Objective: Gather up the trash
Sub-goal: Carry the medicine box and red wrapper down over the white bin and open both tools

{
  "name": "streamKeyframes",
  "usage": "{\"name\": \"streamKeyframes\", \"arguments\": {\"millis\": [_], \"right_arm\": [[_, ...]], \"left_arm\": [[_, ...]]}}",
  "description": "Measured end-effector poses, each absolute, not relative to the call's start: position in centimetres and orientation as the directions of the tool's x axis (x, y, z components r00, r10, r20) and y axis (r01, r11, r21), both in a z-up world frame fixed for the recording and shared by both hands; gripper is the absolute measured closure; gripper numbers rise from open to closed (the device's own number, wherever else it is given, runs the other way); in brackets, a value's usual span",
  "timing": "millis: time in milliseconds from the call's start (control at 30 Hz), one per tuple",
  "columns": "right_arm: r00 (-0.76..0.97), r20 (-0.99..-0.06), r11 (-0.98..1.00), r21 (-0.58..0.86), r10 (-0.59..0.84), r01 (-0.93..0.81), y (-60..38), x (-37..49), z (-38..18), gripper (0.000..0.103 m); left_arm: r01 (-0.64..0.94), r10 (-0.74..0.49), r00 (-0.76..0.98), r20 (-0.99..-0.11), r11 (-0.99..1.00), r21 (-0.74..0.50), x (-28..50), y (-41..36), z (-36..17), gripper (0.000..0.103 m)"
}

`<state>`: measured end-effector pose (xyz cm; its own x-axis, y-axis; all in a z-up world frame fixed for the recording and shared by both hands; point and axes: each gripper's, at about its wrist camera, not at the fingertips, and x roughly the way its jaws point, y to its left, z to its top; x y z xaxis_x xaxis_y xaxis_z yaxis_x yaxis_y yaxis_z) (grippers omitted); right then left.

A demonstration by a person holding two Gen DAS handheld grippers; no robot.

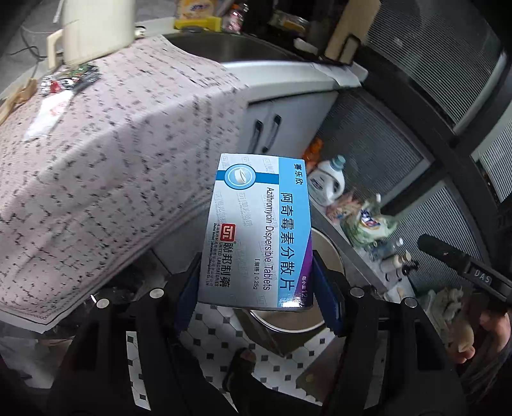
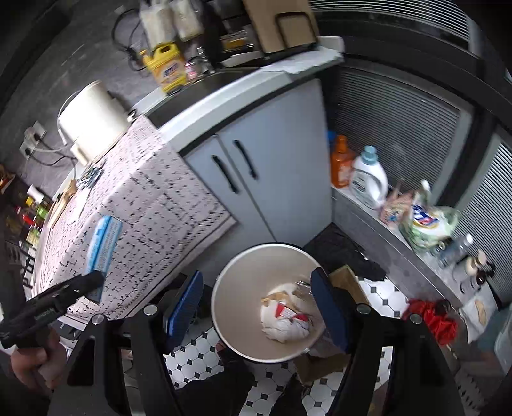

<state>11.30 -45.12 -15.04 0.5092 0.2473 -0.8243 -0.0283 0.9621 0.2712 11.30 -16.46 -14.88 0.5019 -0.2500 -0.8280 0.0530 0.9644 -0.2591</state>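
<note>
Left wrist view, from left to right: a bench draped in a patterned cloth (image 1: 105, 166) carries a cream kettle (image 1: 92, 28) at its far end, with small wrappers (image 1: 68, 80) lying near it; next comes a white cabinet (image 1: 288, 118) with two dark handles. At centre the left hand-held gripper (image 1: 256, 288) is closed on a blue and silver medicine box (image 1: 256, 236), its blue pads pressed against the box's two long sides, so that the box stands up along the fingers above the rim of a round bin (image 1: 297, 323) on the tiled floor (image 1: 220, 339). Further right a low ledge bears a white detergent bottle (image 1: 329, 182) and a crumpled plastic bag (image 1: 371, 220); at the right edge a hand grips the other tool. Right wrist view, from left to right: the left hand-held gripper (image 2: 92, 281) appears at the left edge with the medicine box (image 2: 104, 246) in it, in front of the draped bench (image 2: 144, 208) and kettle (image 2: 92, 121). At centre the right hand-held gripper (image 2: 256, 307) has its jaws spread wide with nothing between them, directly above the open bin (image 2: 230, 288). Inside the bin lies crumpled white paper with red printing (image 2: 284, 320). To the right stand an orange bottle (image 2: 340, 163) and the detergent bottle (image 2: 368, 176) on the ledge, and a red bag (image 2: 432, 320) lies on the floor.
</note>
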Motion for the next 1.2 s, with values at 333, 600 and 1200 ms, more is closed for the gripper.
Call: {"name": "streamKeyframes", "arguments": {"millis": [333, 600, 1200], "right_arm": [[0.523, -0.835, 0.965, 0.247, 0.17, 0.082, -50.8, 7.3, -15.1, 0.034], [0.526, -0.83, 0.958, 0.271, 0.185, 0.09, -52.1, 6.7, -15.6, 0.034], [0.54, -0.764, 0.935, 0.311, 0.352, -0.169, -40.5, 13.3, -12.6, 0.008]], "left_arm": [[0.162, -0.303, 0.409, -0.861, 0.952, -0.259, 13.2, -24.5, -18.5, 0.02], [0.103, -0.262, 0.451, -0.853, 0.965, -0.242, 12.7, -23.1, -17.3, 0.01], [-0.213, -0.036, 0.628, -0.778, 0.953, -0.216, 9.9, -8.5, -10.6, 0.006]]}}
